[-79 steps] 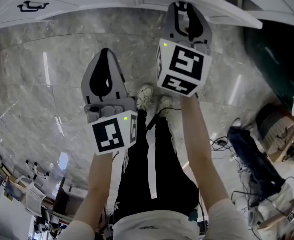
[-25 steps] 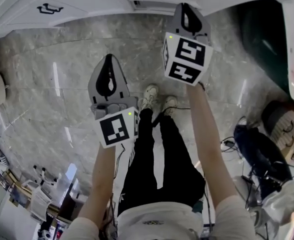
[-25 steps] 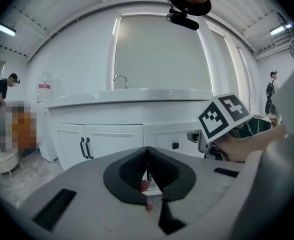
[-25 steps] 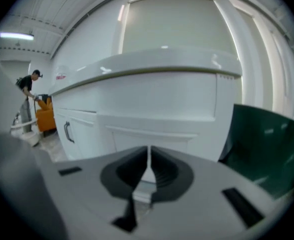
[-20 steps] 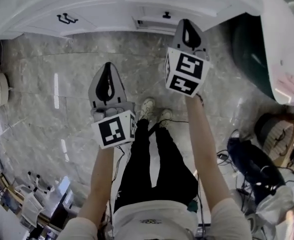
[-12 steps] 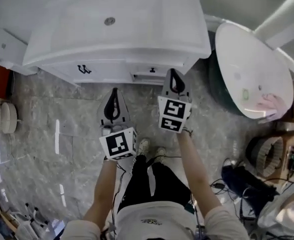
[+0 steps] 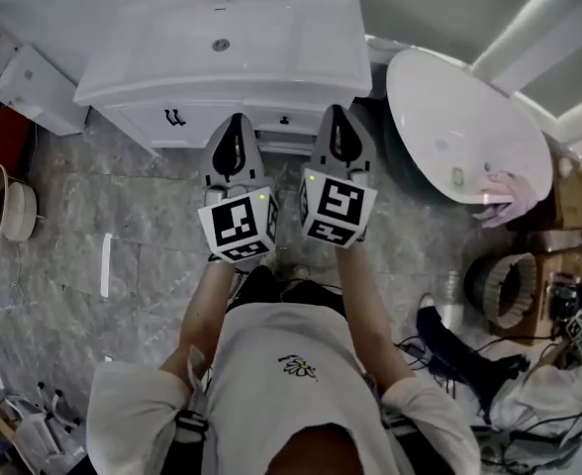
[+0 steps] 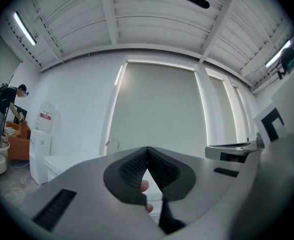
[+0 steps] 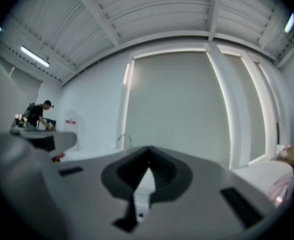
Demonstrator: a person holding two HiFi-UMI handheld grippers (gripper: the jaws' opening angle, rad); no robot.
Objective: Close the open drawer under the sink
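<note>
The white sink cabinet (image 7: 271, 62) stands at the top of the head view, with a black handle (image 7: 175, 117) on its left front and a small knob (image 7: 284, 120) on the drawer front right of it. Whether that drawer stands out from the cabinet I cannot tell. My left gripper (image 7: 235, 119) is held in front of the cabinet, shut, with nothing in it. My right gripper (image 7: 337, 110) is beside it, near the cabinet's right end, also shut and holding nothing. Both point level: over the shut tips of the left gripper (image 8: 147, 148) and right gripper (image 9: 148, 148) the faucet (image 8: 112, 143) and back wall show.
A white oval bathtub (image 7: 464, 127) lies right of the cabinet. A white box (image 7: 39, 87) and a round stool (image 7: 4, 211) stand at the left. Bags, cables and boxes (image 7: 509, 295) crowd the floor at the right. A person (image 8: 4, 104) bends over far off to the left.
The head camera and both grippers have risen from near the floor. The sink top has come into view, and the grippers now stand side by side before the cabinet front.
</note>
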